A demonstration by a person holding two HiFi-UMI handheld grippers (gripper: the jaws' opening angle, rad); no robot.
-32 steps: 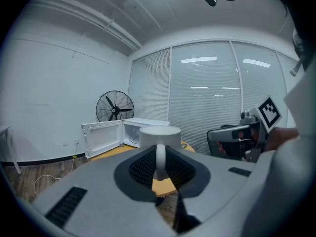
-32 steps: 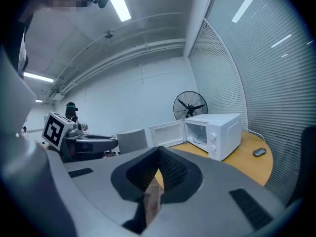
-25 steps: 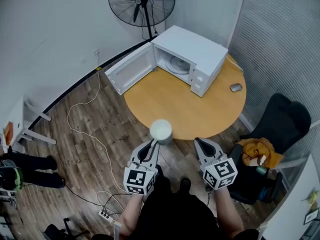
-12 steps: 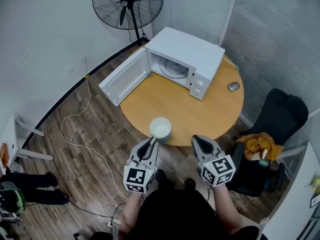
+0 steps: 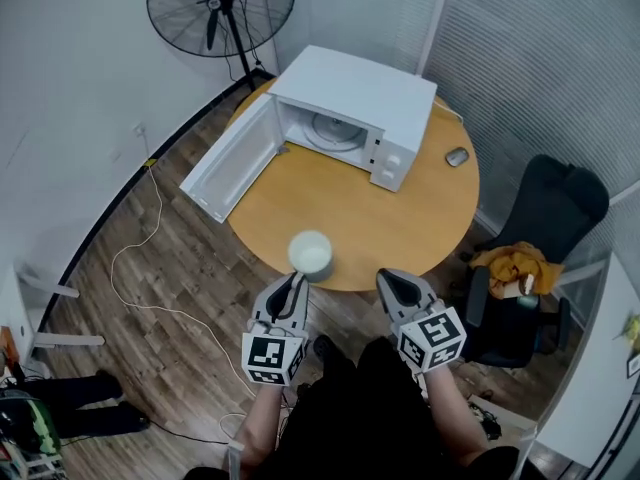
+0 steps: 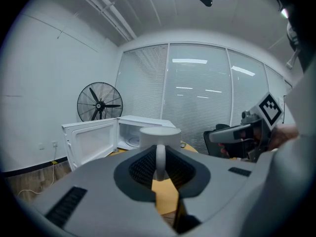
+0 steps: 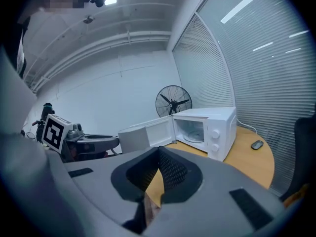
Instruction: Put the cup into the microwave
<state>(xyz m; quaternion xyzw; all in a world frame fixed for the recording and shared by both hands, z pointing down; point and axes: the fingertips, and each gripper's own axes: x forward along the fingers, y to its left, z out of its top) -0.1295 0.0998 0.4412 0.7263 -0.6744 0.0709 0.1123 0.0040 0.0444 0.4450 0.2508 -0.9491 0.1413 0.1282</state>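
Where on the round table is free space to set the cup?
Free: the bare middle of the table, between the microwave front and the near edge; also the right side, this side of the mouse. Crowded: the far side, with the microwave and its open door.

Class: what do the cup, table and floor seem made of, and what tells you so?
Cup: likely ceramic, smooth plain white with a moulded handle. Table: wood-look top, even orange-brown, maybe laminate. Floor: dark planks with grain, wood or vinyl.
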